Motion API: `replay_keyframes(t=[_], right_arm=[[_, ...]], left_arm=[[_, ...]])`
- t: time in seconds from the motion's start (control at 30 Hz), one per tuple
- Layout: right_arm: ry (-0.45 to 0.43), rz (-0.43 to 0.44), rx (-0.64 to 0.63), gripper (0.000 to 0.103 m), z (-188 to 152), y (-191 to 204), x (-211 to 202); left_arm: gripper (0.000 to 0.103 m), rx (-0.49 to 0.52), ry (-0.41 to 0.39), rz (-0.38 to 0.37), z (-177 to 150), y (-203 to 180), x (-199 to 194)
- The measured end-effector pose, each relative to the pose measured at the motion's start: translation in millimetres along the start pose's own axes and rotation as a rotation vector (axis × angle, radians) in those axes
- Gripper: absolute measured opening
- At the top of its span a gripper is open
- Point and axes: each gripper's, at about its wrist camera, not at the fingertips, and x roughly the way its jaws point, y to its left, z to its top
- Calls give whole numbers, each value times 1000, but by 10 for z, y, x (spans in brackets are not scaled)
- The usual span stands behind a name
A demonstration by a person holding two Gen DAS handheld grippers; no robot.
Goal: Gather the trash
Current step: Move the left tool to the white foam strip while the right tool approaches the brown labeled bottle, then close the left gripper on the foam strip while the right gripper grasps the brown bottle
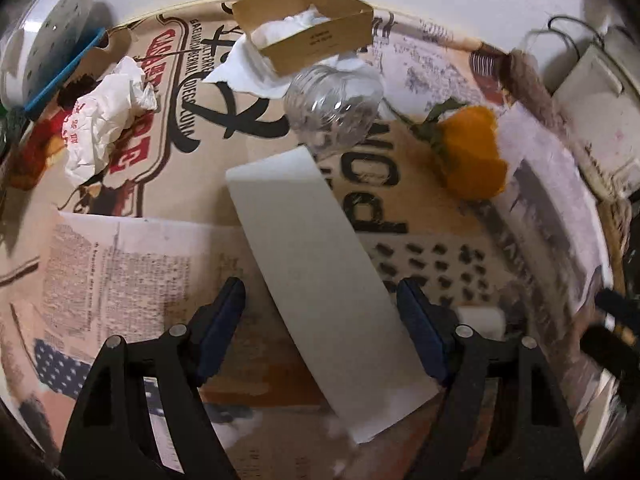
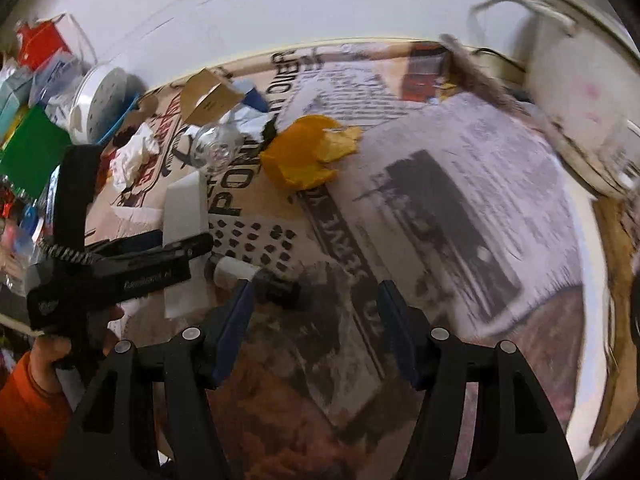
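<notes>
The left gripper (image 1: pixel 320 312), jaws wide, straddles the white paper strip (image 1: pixel 316 264) to pinch it; the right gripper (image 2: pixel 316 320) waits, jaws wide, nearby.

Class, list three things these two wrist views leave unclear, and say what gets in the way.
- Left wrist view: the white card's near end, blurred.
- Left wrist view: what fills the brown box, hidden by its wall beyond some white paper.
- Right wrist view: the white tube's dark end, behind the right gripper's finger.
</notes>
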Motion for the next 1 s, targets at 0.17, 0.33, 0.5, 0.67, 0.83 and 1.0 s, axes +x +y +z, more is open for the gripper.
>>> replay_keyframes(t=[0.17, 0.33, 0.5, 0.67, 0.83, 1.0], right_arm=[[49, 35, -107, 60, 120, 168, 309], [98, 95, -211, 60, 155, 390, 590], [141, 115, -274, 60, 105, 550, 732], [128, 83, -310, 45, 26, 622, 744], [105, 93, -289, 26, -16, 633, 646], [41, 106, -250, 26, -88, 542, 380]], left_arm=[[78, 3, 21, 14, -125, 229, -86], [78, -10, 43, 20, -280, 399, -172], [73, 4, 38, 18, -427, 427, -247], [61, 18, 2, 36, -484, 374, -263], [50, 68, -24, 60, -494, 236, -237], [50, 22, -27, 6, -509, 139, -359]])
